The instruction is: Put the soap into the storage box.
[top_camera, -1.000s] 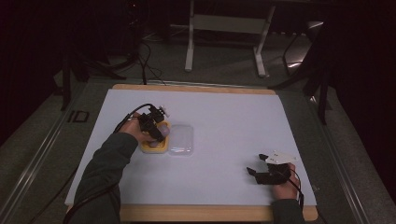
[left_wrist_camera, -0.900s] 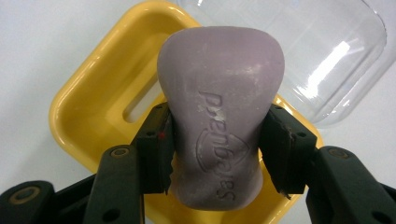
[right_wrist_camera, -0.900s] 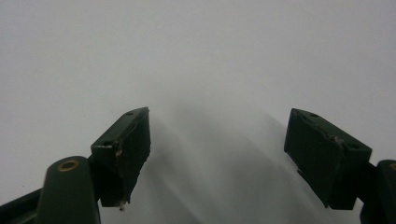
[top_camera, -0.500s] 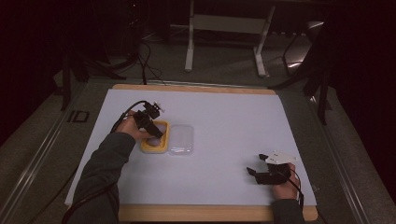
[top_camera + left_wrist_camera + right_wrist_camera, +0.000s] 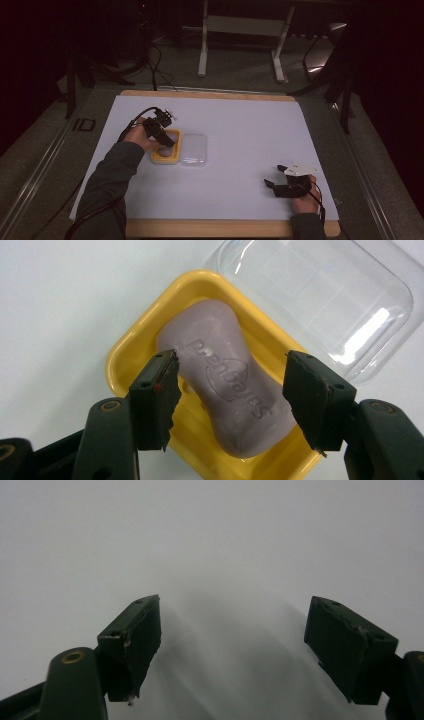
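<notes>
A pale purple bar of soap (image 5: 225,390) with raised lettering lies in a yellow dish (image 5: 125,365). The dish's clear plastic lid (image 5: 320,295) rests upside down on the sheet beside it. My left gripper (image 5: 232,365) hovers just over the soap. Its jaws have just been opening and now straddle the bar's middle without pressing on it. From above, the left gripper (image 5: 167,142) points down into the dish (image 5: 165,160), with the lid (image 5: 194,149) to its right. My right gripper (image 5: 272,176) rests near the front right, open, with bare white sheet between its jaws (image 5: 232,615).
A white sheet (image 5: 240,125) covers the wooden tabletop. A black cable (image 5: 131,125) trails from the left gripper toward the left edge. Beyond the far edge stand a white frame's legs (image 5: 202,50) and loose cables on the floor.
The left gripper's jaws have opened above the soap in the dish, and that hand has shifted slightly to the left. The right hand has stayed still.
</notes>
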Tool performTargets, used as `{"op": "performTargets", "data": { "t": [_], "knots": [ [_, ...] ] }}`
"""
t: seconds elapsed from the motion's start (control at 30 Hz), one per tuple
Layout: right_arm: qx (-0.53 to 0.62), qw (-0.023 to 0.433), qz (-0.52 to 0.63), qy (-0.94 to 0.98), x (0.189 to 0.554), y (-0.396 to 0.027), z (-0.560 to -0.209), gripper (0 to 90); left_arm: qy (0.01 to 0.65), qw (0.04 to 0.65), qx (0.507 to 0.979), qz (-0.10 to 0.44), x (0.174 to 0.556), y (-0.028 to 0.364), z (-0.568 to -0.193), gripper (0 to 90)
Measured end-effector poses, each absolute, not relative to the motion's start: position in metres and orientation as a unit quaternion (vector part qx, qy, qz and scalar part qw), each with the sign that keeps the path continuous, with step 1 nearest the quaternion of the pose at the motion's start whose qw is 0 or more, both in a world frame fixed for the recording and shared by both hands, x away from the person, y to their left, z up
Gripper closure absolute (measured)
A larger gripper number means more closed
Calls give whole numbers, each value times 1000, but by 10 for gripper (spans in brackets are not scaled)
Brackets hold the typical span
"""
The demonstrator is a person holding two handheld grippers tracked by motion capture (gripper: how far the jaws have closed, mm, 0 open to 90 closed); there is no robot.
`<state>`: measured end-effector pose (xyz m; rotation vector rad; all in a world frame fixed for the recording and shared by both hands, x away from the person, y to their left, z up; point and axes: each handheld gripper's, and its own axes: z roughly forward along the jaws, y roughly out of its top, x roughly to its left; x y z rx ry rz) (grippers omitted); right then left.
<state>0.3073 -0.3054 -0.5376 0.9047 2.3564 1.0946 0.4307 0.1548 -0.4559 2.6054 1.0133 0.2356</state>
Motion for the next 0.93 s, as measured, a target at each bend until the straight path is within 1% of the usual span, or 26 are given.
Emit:
{"op": "performTargets", "data": {
  "t": [0.57, 0.83, 0.93],
  "knots": [
    [322, 194, 391, 840, 307, -305, -538, 223, 312, 175, 927, 111, 415, 135, -442, 387],
    [323, 194, 393, 839, 307, -306, -537, 223, 286, 170, 935, 120, 403, 123, -446, 380],
    [323, 194, 393, 839, 307, -306, -537, 223, 279, 179, 935, 123, 395, 118, -449, 379]
  ]
}}
